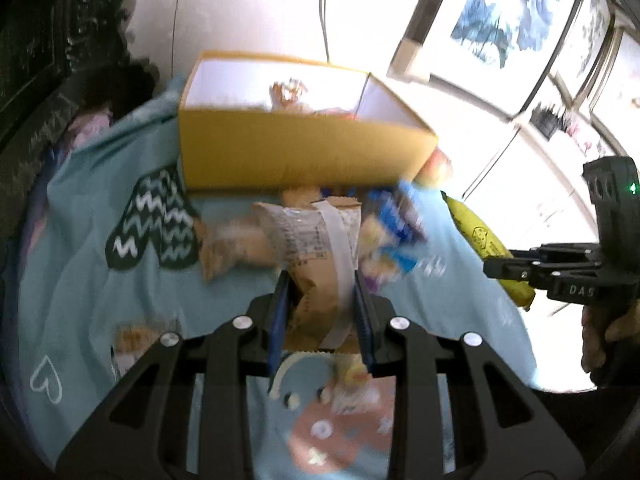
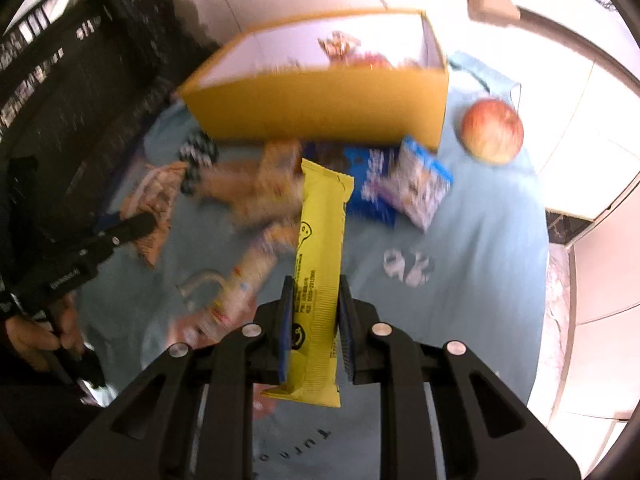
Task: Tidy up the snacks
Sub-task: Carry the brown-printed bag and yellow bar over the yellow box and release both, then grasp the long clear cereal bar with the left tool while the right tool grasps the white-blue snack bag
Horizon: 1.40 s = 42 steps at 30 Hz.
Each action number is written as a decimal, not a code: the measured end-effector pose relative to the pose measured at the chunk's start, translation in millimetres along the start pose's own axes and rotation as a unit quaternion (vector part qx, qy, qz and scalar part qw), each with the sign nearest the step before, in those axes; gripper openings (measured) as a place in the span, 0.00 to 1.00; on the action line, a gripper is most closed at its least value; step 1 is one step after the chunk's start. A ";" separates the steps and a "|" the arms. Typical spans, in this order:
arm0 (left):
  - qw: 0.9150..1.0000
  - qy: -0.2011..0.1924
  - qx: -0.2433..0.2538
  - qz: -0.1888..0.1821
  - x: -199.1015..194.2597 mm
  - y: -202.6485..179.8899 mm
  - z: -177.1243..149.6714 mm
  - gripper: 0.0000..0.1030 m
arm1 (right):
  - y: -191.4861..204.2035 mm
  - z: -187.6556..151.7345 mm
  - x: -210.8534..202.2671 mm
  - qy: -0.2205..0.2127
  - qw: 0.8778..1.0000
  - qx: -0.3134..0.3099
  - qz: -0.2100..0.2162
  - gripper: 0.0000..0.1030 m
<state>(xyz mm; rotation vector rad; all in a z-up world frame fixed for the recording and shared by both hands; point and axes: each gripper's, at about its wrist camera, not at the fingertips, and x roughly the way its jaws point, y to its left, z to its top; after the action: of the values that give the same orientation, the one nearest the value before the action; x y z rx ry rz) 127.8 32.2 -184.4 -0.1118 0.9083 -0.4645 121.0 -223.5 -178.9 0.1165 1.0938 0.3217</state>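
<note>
The left claw (image 1: 320,280) is clenched on a brown snack packet (image 1: 316,248); the blue pads press both sides of it, and its printed label with a white strip faces the camera. The packet stands out forward from the claw, above the light blue cloth (image 1: 100,240) which covers the desk.

The right claw (image 2: 312,292) is clenched on a long yellow snack bar (image 2: 318,240). The bar runs between the two pads, its far end points toward the box and its near end hangs out behind the pads. In the left wrist view the same bar is visible at the right edge, held in the black fingers of the other tool, with a hand (image 1: 600,332) under it.

A yellow cardboard box (image 2: 320,108) stands at the far side of the cloth, open on top and white inside. Some wrapped snacks (image 2: 344,46) already lie in it, near its far wall. Just in front of the box, on the cloth, lies a loose heap: brown and orange packets (image 2: 256,188), which are blurred, and blue and white packets (image 2: 416,184) to the right of them. A red and yellow apple (image 2: 493,131) rests on the cloth at the right of the box, close to its corner. One more small packet (image 2: 240,292) lies nearer, left of the right claw
</note>
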 end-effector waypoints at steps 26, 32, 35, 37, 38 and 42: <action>0.993 -0.029 -0.035 0.110 74.1 14.2 235.5 0.90 | -14.0 235.9 4.0 -0.098 0.992 -0.036 -0.067 0.80; 0.994 -0.019 -0.028 0.101 70.0 28.1 198.8 0.90 | -31.3 202.7 13.0 -0.080 0.995 -0.008 -0.057 0.80; 0.994 -0.008 -0.028 0.101 68.3 31.0 171.8 0.90 | -34.7 176.8 15.5 -0.070 0.996 0.003 -0.064 0.80; 0.994 0.010 -0.027 0.106 71.2 32.4 146.3 0.90 | -36.6 156.4 20.8 -0.054 0.996 0.010 -0.071 0.80; 0.994 0.017 -0.029 0.103 71.9 32.7 135.6 0.90 | -35.2 147.8 23.2 -0.048 0.996 0.011 -0.076 0.80; 0.995 0.030 -0.025 0.097 69.0 27.9 93.5 0.90 | -35.2 107.7 32.6 -0.025 0.995 0.017 -0.091 0.80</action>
<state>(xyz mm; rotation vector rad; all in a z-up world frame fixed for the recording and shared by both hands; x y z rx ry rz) 246.5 17.9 -185.3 -0.0550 0.9799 -0.2661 237.1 -239.6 -166.2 0.0531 1.0515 0.1357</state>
